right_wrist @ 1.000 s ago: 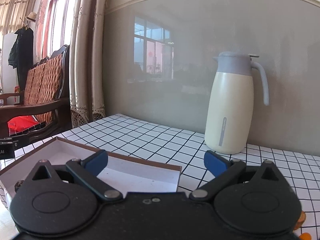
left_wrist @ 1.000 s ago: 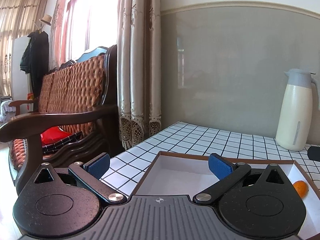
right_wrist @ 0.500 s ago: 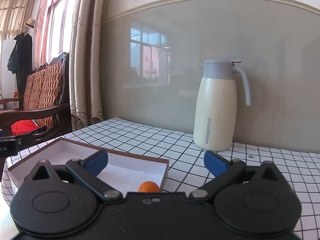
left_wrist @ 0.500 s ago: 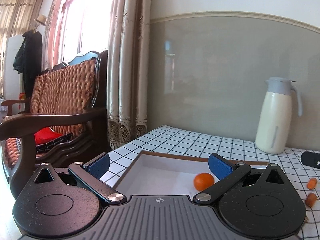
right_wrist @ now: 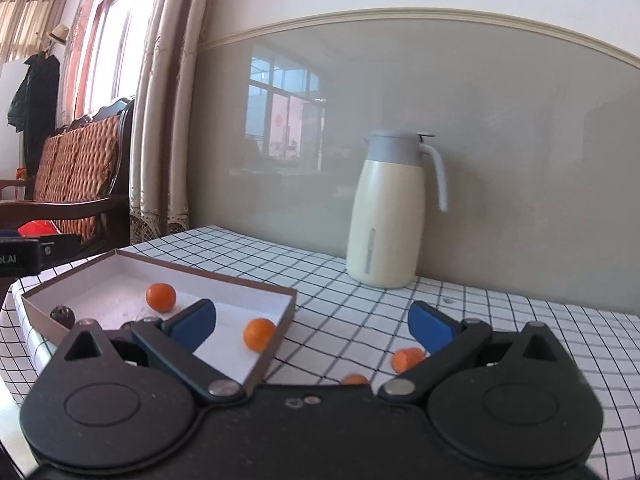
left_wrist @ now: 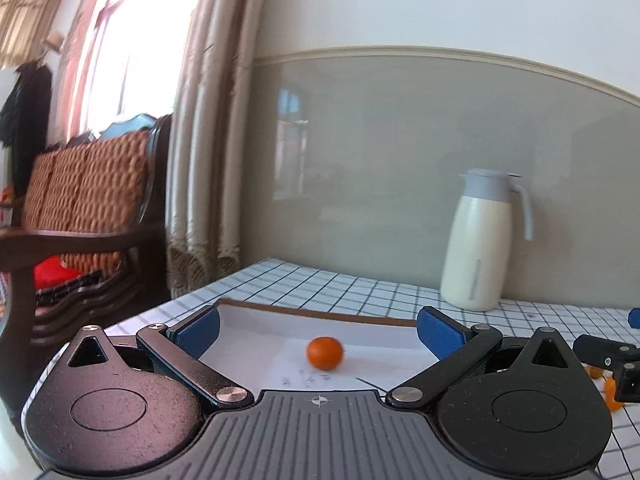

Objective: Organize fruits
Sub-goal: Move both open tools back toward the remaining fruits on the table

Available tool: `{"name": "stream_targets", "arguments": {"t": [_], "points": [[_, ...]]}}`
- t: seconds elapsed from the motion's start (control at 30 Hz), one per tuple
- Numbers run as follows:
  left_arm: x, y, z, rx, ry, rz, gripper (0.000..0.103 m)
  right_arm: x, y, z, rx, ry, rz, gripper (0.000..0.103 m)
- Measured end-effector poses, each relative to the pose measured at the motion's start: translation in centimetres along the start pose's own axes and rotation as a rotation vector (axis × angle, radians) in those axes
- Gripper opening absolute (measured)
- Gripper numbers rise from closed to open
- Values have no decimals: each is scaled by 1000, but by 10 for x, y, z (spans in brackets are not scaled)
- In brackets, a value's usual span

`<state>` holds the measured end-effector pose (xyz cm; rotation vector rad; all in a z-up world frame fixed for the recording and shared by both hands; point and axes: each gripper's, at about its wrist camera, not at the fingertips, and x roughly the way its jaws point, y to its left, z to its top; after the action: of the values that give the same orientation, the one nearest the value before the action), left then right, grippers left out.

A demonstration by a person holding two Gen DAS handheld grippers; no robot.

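Both grippers, left [left_wrist: 318, 326] and right [right_wrist: 312, 322], hang spread wide and empty. Two oranges [right_wrist: 160, 297] lie in the box [right_wrist: 276, 330] at lower left of the right view; two more [right_wrist: 406, 359] sit on the cloth at bottom centre. I'd guess a pickup comes next: the right one must drop and close on the nearer loose orange.

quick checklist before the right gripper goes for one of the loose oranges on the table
1. Right gripper open and empty: ok.
2. Left gripper open and empty: ok.
3. Small orange fruit on the checked tablecloth, near the right fingertip, unobstructed: ok.
4. Shallow brown cardboard box with white lining has free space beside its two oranges: ok.
5. Cream thermos jug with grey lid clear of the path: ok.
6. Total loose fruit: cannot tell, some hidden.
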<state>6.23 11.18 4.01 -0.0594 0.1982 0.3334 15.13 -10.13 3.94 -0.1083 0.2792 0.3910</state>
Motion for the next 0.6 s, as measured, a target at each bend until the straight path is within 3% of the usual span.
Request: {"name": "stream_targets", "arguments": {"t": [0.17, 0.6], "points": [[-8, -18, -4, 67, -7, -32, 103, -16, -12, -3, 24, -13, -31, 97], [-18, -54, -12, 122, 5, -115, 103, -30, -36, -11, 22, 1, -91, 97]]}}
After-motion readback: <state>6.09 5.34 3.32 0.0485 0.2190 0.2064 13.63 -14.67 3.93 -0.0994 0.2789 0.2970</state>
